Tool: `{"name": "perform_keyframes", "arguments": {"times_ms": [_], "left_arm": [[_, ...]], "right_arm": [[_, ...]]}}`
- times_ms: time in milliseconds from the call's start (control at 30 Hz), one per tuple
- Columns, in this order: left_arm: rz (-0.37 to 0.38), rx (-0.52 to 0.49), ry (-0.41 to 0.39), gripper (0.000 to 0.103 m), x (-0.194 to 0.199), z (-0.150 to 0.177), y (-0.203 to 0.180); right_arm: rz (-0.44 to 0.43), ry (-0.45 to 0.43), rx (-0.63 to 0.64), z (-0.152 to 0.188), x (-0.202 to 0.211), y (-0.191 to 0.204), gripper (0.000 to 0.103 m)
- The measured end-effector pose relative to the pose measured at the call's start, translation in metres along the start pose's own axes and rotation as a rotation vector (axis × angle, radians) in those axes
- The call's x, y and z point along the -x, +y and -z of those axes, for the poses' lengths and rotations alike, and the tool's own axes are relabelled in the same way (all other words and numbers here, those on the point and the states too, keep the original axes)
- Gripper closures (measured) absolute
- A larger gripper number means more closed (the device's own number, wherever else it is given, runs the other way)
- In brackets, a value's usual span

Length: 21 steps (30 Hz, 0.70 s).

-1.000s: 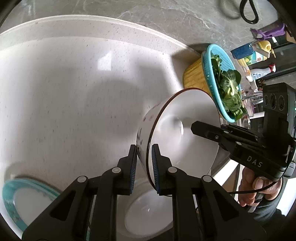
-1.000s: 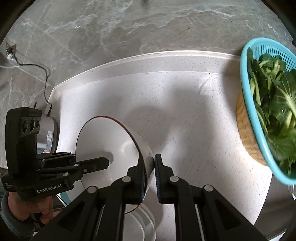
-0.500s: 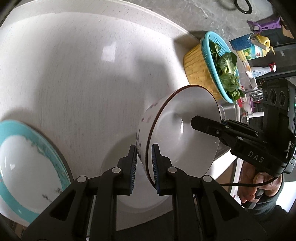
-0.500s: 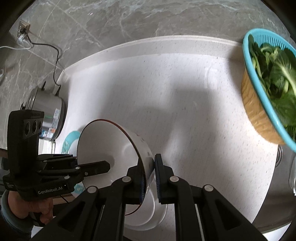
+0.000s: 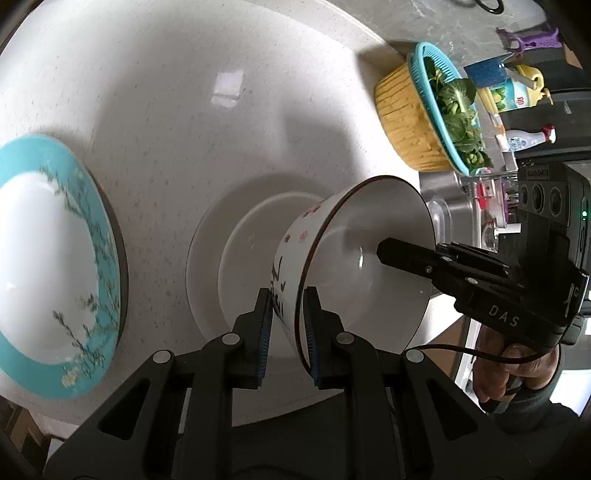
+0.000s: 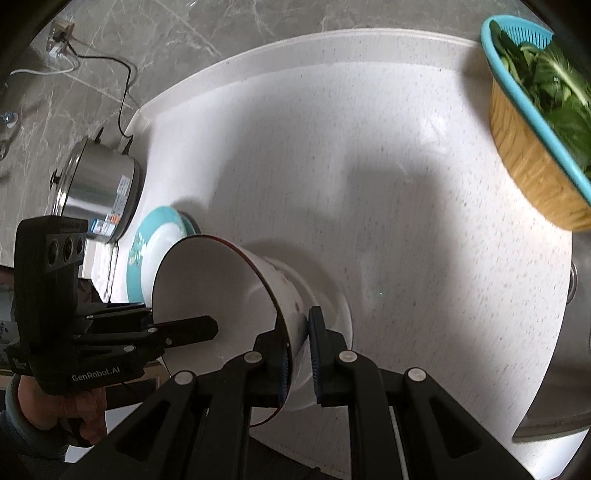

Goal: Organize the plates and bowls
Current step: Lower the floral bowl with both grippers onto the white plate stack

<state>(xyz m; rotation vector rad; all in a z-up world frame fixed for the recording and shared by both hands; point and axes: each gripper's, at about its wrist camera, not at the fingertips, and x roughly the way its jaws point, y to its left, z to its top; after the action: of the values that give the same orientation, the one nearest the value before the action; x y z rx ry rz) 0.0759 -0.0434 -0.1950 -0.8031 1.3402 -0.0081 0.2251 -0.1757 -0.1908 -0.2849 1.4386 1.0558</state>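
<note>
White bowl (image 5: 354,258) is gripped at opposite rim points by left claw (image 5: 286,325) and right claw (image 6: 297,350). It is held above the plain plate (image 5: 207,266); a level lowering is probably required next.

wall (image 6: 229,22): grey veined marble | counter (image 6: 406,221): white speckled | outlet (image 6: 59,35): upper left
</note>
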Motion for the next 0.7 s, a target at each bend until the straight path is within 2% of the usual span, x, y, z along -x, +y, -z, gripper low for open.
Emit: {"name": "perform_keyframes", "arguments": {"times_ms": [333,700], "left_arm": [[-0.032,-0.009,0.019,0.089,-0.012,0.016,0.004],[-0.038,0.003,0.030,0.089,-0.029,0.008,0.004]], "right_arm": [[0.003,0.034,0.008,0.017,-0.015,0.003,0.091],[0.041,0.034,0.028,0.013,-0.024,0.007,0.091]]}}
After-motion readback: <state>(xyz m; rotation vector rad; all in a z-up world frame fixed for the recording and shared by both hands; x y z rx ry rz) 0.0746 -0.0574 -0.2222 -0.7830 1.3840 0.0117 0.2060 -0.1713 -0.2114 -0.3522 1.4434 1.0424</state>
